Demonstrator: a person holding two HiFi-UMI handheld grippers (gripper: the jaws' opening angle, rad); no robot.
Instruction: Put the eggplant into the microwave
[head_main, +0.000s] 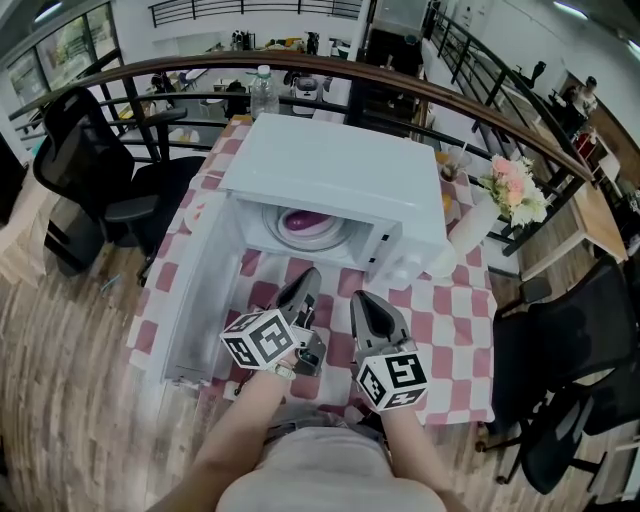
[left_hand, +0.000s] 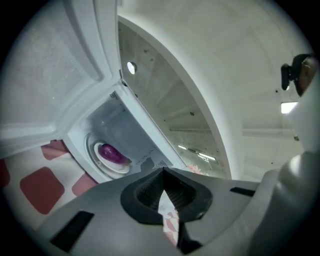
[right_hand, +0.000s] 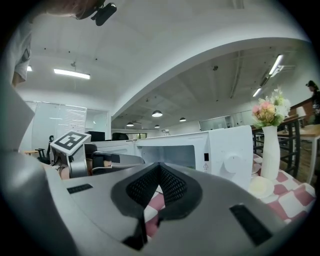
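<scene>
While the microwave door (head_main: 198, 290) hangs wide open off to its left, the left gripper (head_main: 308, 278) faces the oven mouth, jaws pressed together with nothing between them. Straight ahead of its tips, inside the microwave (head_main: 335, 165), the purple eggplant (head_main: 300, 220) lies on the white turntable plate (head_main: 285, 235). Just to the right, the right gripper (head_main: 362, 299) sits alongside, jaws closed too and empty, aimed at the microwave front. Further right of that gripper, a white vase (head_main: 470, 226) with flowers (head_main: 512, 186) stands on the checked tablecloth (head_main: 440, 330).
</scene>
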